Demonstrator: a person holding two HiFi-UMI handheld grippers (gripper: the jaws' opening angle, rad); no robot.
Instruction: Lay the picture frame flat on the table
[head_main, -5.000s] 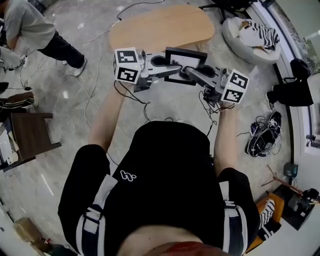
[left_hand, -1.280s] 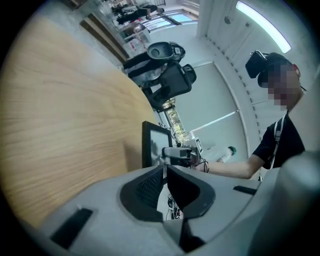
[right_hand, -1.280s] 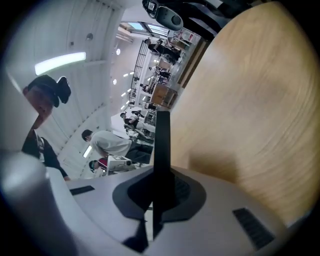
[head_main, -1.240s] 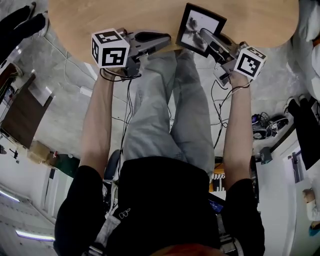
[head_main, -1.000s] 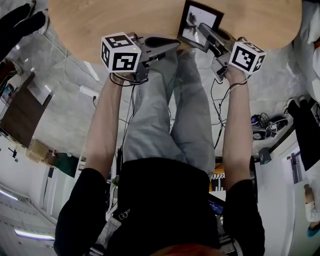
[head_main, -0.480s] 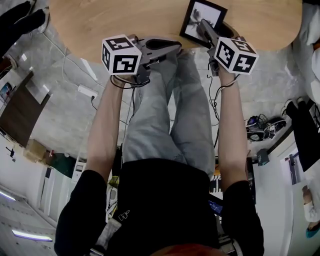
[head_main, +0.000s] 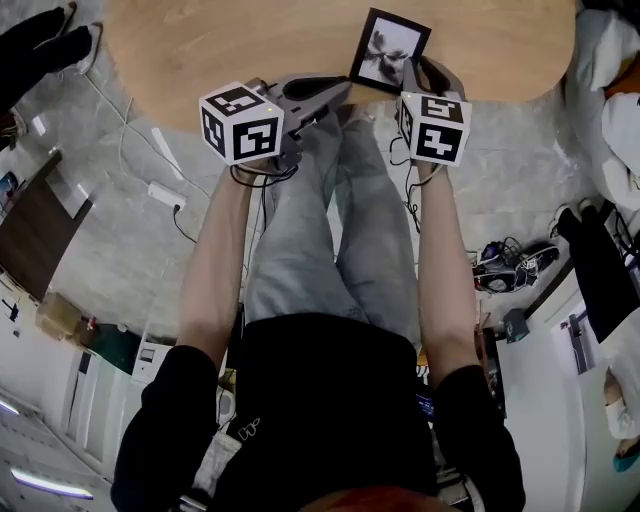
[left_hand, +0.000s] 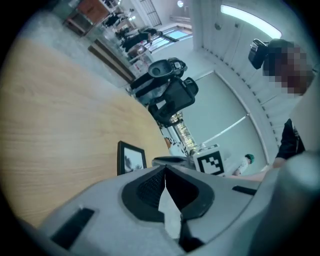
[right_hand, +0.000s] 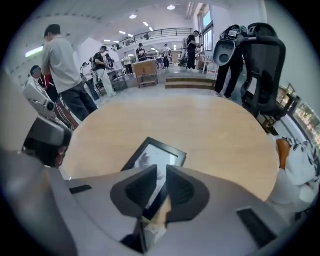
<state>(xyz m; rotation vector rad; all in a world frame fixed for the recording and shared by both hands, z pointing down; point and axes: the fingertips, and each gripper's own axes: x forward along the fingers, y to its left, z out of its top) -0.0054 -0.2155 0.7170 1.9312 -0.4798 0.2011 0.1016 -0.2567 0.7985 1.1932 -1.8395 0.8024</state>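
Observation:
The black picture frame (head_main: 388, 50) lies face up on the round wooden table (head_main: 250, 50), close to its near edge. My right gripper (head_main: 415, 72) hovers just over the frame's near side. Its jaws stand a narrow gap apart and are closing. In the right gripper view, the frame (right_hand: 155, 157) shows through that gap below the right gripper (right_hand: 161, 172), and the pads do not press on it. My left gripper (head_main: 345, 88) is left of the frame, shut and empty. The left gripper view shows the left gripper (left_hand: 165, 169) with tips touching and the frame (left_hand: 131, 157) beyond.
The person's legs (head_main: 340, 230) reach under the table's near edge. A black office chair (right_hand: 260, 55) stands at the far side, and people (right_hand: 65, 65) stand beyond the table. Cables (head_main: 510, 265) and a power strip (head_main: 163, 192) lie on the floor.
The right gripper has let go of the frame and drawn back a little toward the table edge, its cube turning. The frame now rests flat. The left gripper has hardly moved.

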